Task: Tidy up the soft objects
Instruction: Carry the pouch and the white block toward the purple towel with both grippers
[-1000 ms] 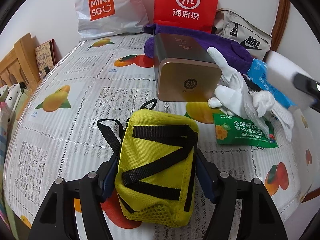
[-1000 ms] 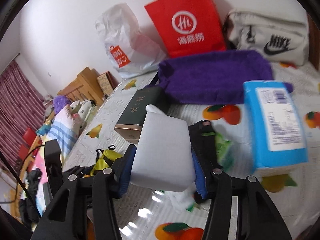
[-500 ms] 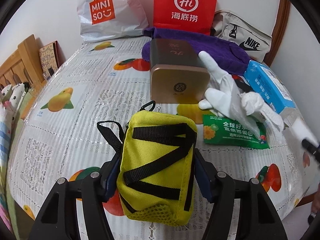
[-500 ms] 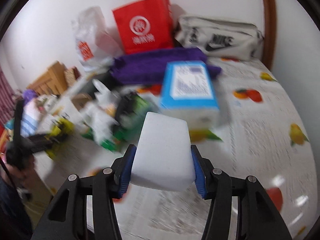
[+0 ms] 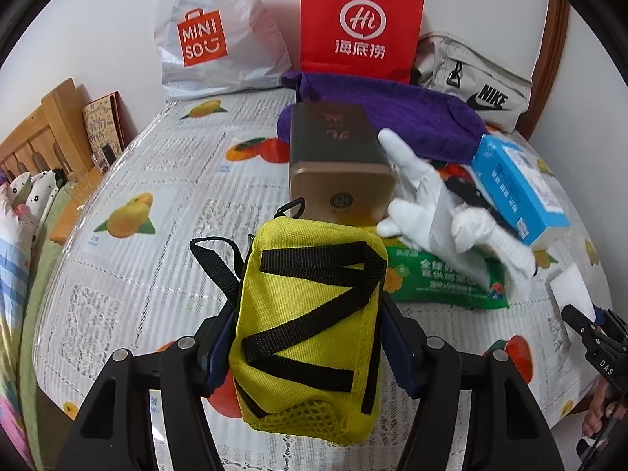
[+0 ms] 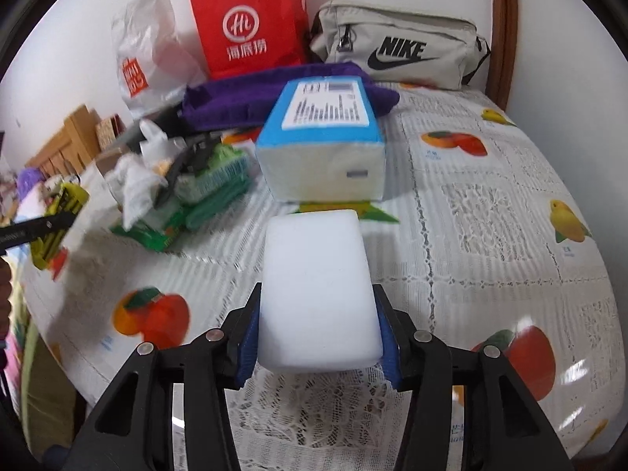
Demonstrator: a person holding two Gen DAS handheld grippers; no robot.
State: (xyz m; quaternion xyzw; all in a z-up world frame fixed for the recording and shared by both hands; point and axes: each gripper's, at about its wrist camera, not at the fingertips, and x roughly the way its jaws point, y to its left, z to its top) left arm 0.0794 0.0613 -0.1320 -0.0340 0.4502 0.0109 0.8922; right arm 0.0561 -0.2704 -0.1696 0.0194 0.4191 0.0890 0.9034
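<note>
- Nearest the lens, we grip a yellow pouch [image 5: 310, 329] with black straps in our left hand-held gripper [image 5: 308, 337], both blue pads pressed into its sides; it appears lifted clear of the counter [image 5: 165, 267], likely so that we can carry it to a tidier spot.
- In the other view, our right hand-held gripper [image 6: 316, 333] clamps a white sponge block [image 6: 318, 286] low over the cloth, its jaws closing on the soft block between them; we judge it is being set down in the open patch before the blue tissue pack [image 6: 325, 145].
- Just beyond the pouch lies a green wipes packet [image 5: 443, 278], with a white glove [image 5: 431, 204] draped over it.
- Behind these lies a bronze box [image 5: 337, 165] on its side; its end is shut and we cannot see inside.
- Further back, a purple towel [image 5: 396, 117] stretches across the counter.
- Against the wall stand a white plastic shopping bag [image 5: 212, 35], a red paper bag [image 5: 361, 23] and a zipped beige waist bag [image 5: 475, 82]; what any of them holds is hidden from us.
</note>
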